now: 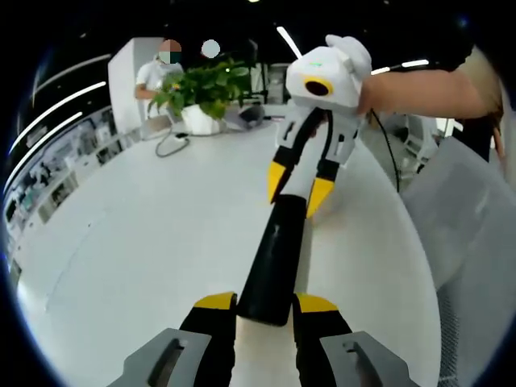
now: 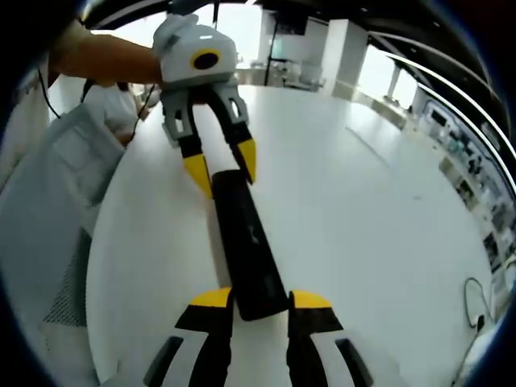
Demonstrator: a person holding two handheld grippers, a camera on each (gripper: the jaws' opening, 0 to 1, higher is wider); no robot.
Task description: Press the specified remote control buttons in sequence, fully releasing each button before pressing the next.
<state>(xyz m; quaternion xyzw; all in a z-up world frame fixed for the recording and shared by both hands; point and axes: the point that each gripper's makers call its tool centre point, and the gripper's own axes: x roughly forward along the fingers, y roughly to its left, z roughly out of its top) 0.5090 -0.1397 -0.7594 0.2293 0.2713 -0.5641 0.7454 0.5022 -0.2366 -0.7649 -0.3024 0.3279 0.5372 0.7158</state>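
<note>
In the left gripper view, my left gripper [image 1: 264, 303] comes up from six o'clock, its yellow-tipped fingers [image 1: 215, 302] closed on the near end of the black remote control [image 1: 272, 266]. The remote runs away from me toward twelve o'clock above the white counter [image 1: 145, 234]. At its far end my right gripper [image 1: 298, 189] reaches in from one o'clock, fingers clamped on either side of the remote. A potted plant [image 1: 205, 93] stands on the counter at eleven o'clock, with a person [image 1: 153, 81] behind it.

In the right gripper view, my right gripper [image 2: 260, 300] rises from six o'clock, fingers [image 2: 212, 298] gripping the near end of the remote, which stretches toward eleven o'clock. There my left gripper [image 2: 222, 169] holds its far end, fingers on both sides. I cannot make out any buttons.
</note>
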